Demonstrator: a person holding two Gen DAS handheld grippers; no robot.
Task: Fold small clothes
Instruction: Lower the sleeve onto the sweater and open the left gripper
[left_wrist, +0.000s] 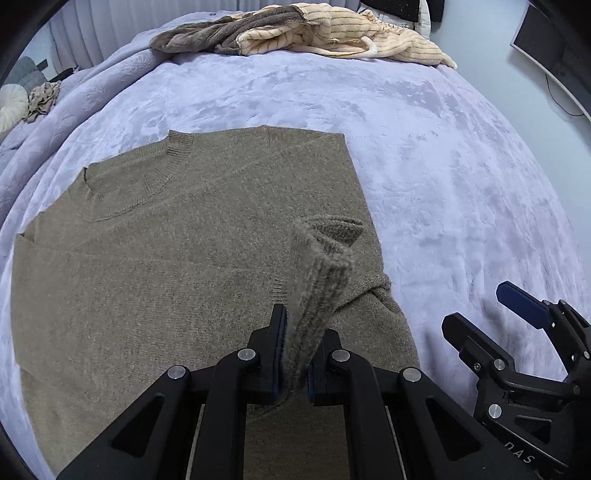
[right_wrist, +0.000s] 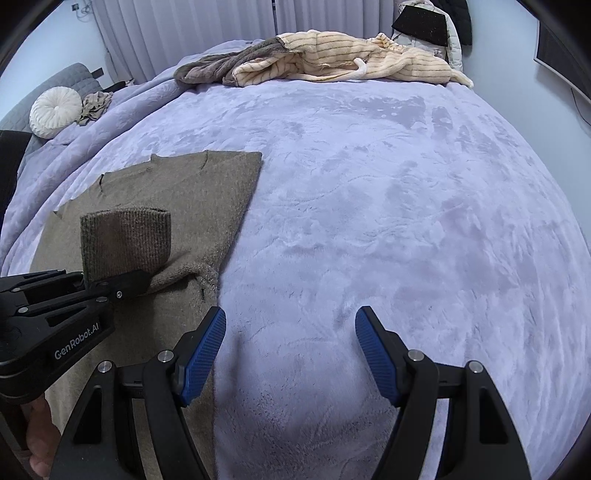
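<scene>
The sweater (left_wrist: 177, 266) lies flat on the bed (left_wrist: 424, 155), filling the lower left of the left wrist view. Its cuff (left_wrist: 317, 273) stands up lower centre, pinched in the left gripper (left_wrist: 295, 354), jaws closed on it. The right gripper (right_wrist: 290, 354), jaws wide and empty, hovers over bare blanket just beside the hem. Judgement: lay the sleeve straight across the body, release only once flat.
</scene>
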